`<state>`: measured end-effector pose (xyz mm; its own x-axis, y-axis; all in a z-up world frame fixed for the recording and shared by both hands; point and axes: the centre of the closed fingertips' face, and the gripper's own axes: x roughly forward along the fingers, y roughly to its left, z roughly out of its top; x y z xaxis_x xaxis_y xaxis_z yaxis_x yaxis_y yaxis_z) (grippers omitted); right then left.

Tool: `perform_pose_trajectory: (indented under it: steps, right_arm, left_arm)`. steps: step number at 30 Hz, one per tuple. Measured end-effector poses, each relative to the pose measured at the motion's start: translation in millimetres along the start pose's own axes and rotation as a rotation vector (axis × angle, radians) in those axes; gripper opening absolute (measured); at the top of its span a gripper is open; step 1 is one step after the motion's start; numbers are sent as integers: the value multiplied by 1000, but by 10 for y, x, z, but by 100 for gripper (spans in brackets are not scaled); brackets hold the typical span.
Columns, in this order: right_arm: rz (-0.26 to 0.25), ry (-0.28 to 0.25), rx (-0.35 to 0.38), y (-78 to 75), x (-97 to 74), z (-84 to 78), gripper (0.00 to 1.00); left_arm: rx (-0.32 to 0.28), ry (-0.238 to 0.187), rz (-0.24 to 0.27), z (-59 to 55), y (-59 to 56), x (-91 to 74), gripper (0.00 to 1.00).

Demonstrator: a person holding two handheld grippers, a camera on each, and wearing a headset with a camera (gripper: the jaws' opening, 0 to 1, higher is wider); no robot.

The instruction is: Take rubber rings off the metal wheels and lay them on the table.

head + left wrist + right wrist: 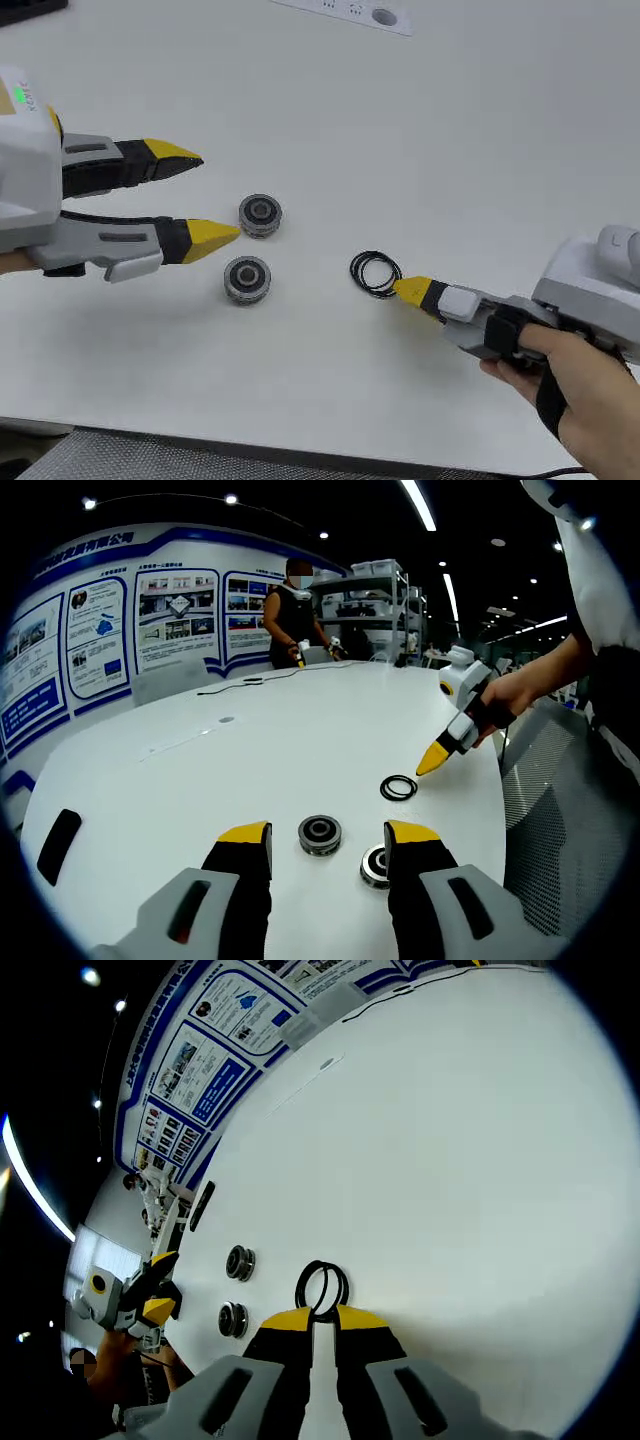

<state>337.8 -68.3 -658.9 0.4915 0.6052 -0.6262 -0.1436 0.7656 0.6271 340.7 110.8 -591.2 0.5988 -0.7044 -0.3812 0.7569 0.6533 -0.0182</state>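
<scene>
Left gripper (218, 196) with jaws spread, beside far wheel (260, 214) and near wheel (247, 278) on white table (480, 140), right gripper (402, 288) with jaws pressed together, tip touching black rubber rings (375, 272) lying flat

I work at a smooth, round-edged white table (420, 120) that stretches far ahead of me. Along its left side stands a curved white wall (170, 555) hung with blue-and-white poster panels (100, 630). At the far end a metal shelving rack (385, 595) carries white boxes, and a person in a dark top (292, 615) stands near it. The dark ceiling (330, 515) bears long bright strip lights (420, 505) and small round spotlights (232, 498). A thin black cable (250, 683) trails over the far tabletop. Below the table's near edge I see a grey ribbed surface (130, 455).
</scene>
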Motion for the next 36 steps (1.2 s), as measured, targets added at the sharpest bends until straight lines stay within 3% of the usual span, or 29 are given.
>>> perform_pose_trajectory:
  steps: [9, 17, 24, 36]
  right_arm:
    - [52, -47, -344, 171, -83, 72, 17]
    - [69, -81, -541, 274, -124, 167, 24]
    - [79, -106, -614, 323, -172, 266, 33]
    - [70, -80, -709, 331, -198, 224, 41]
  left_arm:
    - [-28, 1, 24, -62, -1, -170, 49]
    - [-55, 8, 61, -154, -4, -318, 50]
    - [-64, 2, 74, -166, -43, -386, 51]
    - [-64, 3, 55, -185, -179, -321, 53]
